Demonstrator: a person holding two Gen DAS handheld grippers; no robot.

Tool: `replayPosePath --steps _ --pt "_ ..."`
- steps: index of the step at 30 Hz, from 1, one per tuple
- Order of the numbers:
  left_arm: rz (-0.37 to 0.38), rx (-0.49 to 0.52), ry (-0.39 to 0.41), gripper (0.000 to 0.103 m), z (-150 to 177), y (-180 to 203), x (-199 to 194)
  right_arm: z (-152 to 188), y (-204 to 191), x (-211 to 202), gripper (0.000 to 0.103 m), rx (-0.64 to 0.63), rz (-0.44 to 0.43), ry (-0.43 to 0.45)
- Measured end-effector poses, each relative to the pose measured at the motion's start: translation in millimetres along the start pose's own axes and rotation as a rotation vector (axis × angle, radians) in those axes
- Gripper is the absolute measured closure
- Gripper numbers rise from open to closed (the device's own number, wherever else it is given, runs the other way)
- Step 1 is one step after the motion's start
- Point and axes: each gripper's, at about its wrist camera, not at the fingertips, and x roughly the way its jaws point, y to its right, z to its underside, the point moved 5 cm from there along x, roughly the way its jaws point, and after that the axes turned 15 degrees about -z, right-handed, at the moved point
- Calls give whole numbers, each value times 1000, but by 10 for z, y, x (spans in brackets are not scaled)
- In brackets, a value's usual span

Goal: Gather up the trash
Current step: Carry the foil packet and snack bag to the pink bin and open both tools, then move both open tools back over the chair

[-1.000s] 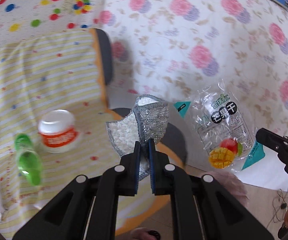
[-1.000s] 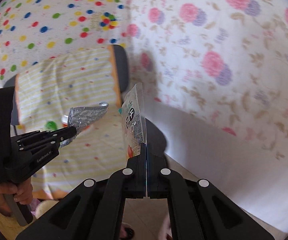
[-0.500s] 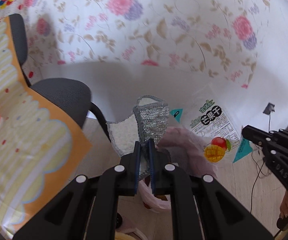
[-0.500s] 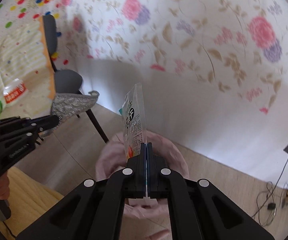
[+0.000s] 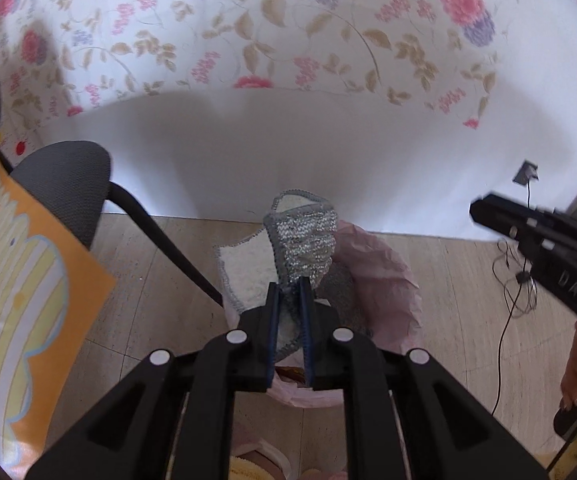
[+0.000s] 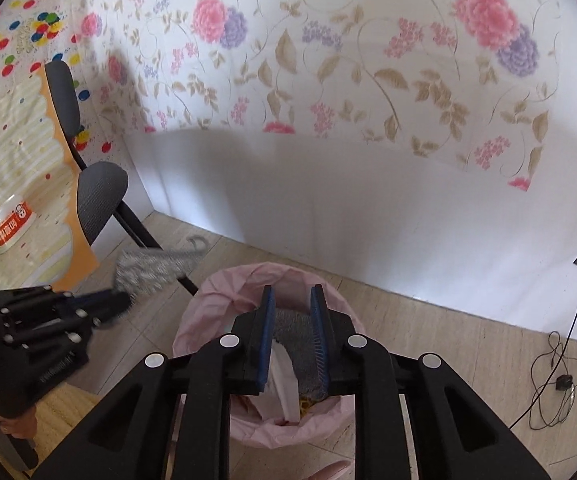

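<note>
Your grippers were black with blue pads (image 6: pixel 266 334). Scouring cloth (image 5: pixel 306 246) was silver-grey over white, bin liner (image 6: pixel 224 300) pink. Wall covering (image 6: pixel 328 60) white with pink-purple flowers, chair seat (image 5: pixel 68 184) dark grey, floor (image 6: pixel 448 340) beige.

bin contents (image 6: pixel 288 368) mostly hidden behind right fingers (image 6: pixel 266 336); scouring pad (image 6: pixel 156 268) motion-blurred.

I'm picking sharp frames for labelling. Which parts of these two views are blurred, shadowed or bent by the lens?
Left wrist view: the scrubbing pad in the left gripper is sharp; the right gripper at the edge is smeared; a soft shadow lies on the white wall.
Right wrist view: the pad is motion-blurred; the bin is clear; fisheye bows the wall's base line, corners vignette black.
</note>
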Motion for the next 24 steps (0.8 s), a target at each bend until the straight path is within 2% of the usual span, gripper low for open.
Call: replayPosePath --steps 2,4,5,8,12,18,21,24 --pt "6 27 -21 87 15 78 60 -46 5 -21 81 -2 -1 8" --pt "1 33 -33 44 20 108 108 -54 9 -46 80 -4 1 14" --pt "-4 26 -31 38 24 101 119 -64 14 -50 80 -5 2 14" --pt "1 -12 -36 37 33 35 135 -61 -1 -64 79 -5 -3 14" --pt "-28 -120 -4 38 -6 -241 11 -104 -82 -51 79 -15 -23 17" --pt "-91 -256 54 38 15 -710 -305 -310 -471 5 79 -65 -97 43" --pt "-145 -313 88 38 77 -967 -488 -462 -776 40 79 -77 -172 70" --pt "-243 -381 126 38 174 -1344 -713 -623 -1173 65 79 -126 -239 101"
